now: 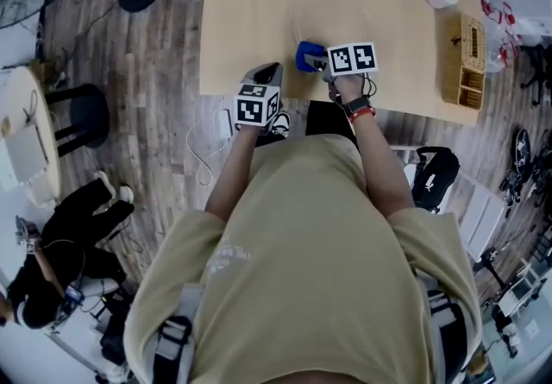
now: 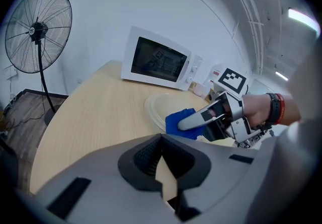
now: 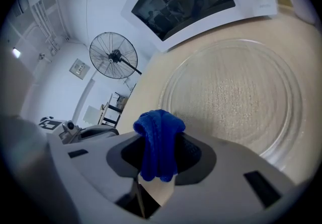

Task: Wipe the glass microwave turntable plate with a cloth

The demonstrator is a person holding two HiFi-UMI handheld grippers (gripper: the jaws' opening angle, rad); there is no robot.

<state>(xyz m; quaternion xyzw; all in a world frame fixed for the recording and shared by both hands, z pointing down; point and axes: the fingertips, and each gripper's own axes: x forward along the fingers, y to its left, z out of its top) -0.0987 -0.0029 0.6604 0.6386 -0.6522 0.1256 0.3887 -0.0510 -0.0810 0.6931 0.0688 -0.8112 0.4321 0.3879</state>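
The right gripper (image 3: 160,142) pinches the blue cloth (image 3: 157,130) in its jaws, the glass plate (image 3: 236,92) just ahead of them, while the left gripper (image 2: 161,138) has its jaws closed, empty

No word, brand or number can be read anywhere. The only signs are black-and-white square markers on the cubes of the left gripper (image 1: 264,74) and the right gripper (image 1: 309,59). Pale print on the shirt (image 1: 226,254) and a wall plaque (image 3: 80,68) are too small to read.
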